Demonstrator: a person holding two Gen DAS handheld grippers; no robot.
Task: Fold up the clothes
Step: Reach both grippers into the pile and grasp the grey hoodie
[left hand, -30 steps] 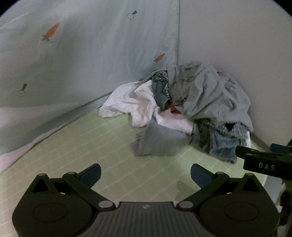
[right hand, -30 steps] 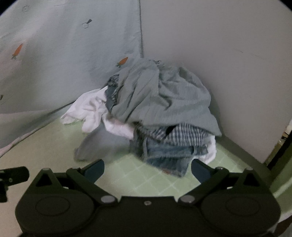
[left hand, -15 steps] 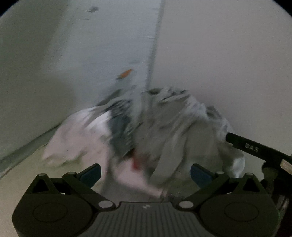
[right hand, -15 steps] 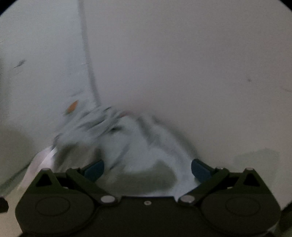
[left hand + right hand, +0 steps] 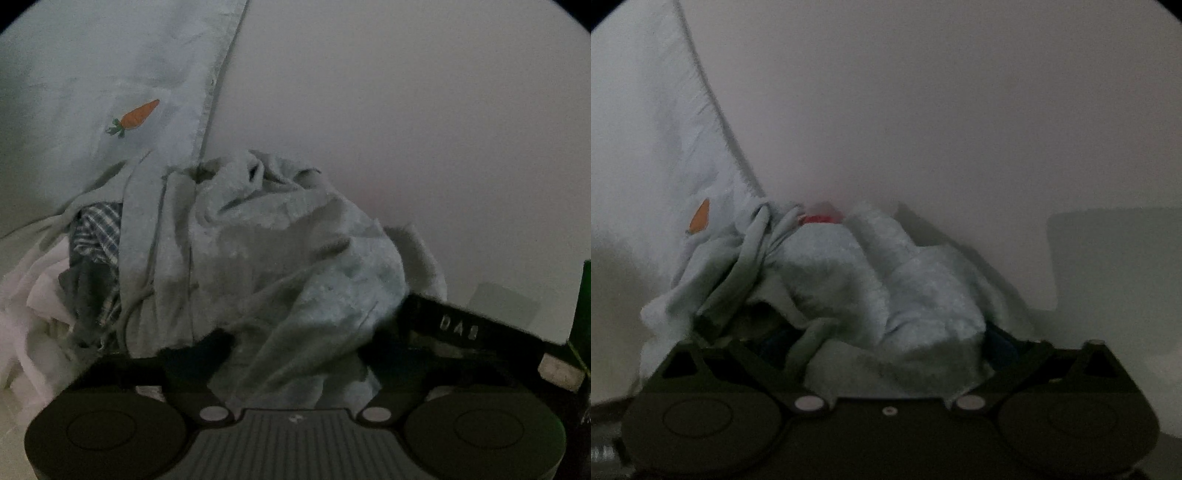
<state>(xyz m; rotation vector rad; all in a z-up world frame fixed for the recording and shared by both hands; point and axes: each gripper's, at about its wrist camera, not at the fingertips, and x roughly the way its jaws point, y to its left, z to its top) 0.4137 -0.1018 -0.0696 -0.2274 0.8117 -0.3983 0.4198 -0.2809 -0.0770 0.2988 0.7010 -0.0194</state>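
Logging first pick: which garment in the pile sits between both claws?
The grey-blue top garment, draped over the pile. The plaid one and the white one lie left of the left claw.

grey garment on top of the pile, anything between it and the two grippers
Nothing visible does. The grey garment lies uppermost on the clothes pile, and both the left gripper and the right gripper are already pushed into it with fingers spread. The plaid cloth sits off to the left.
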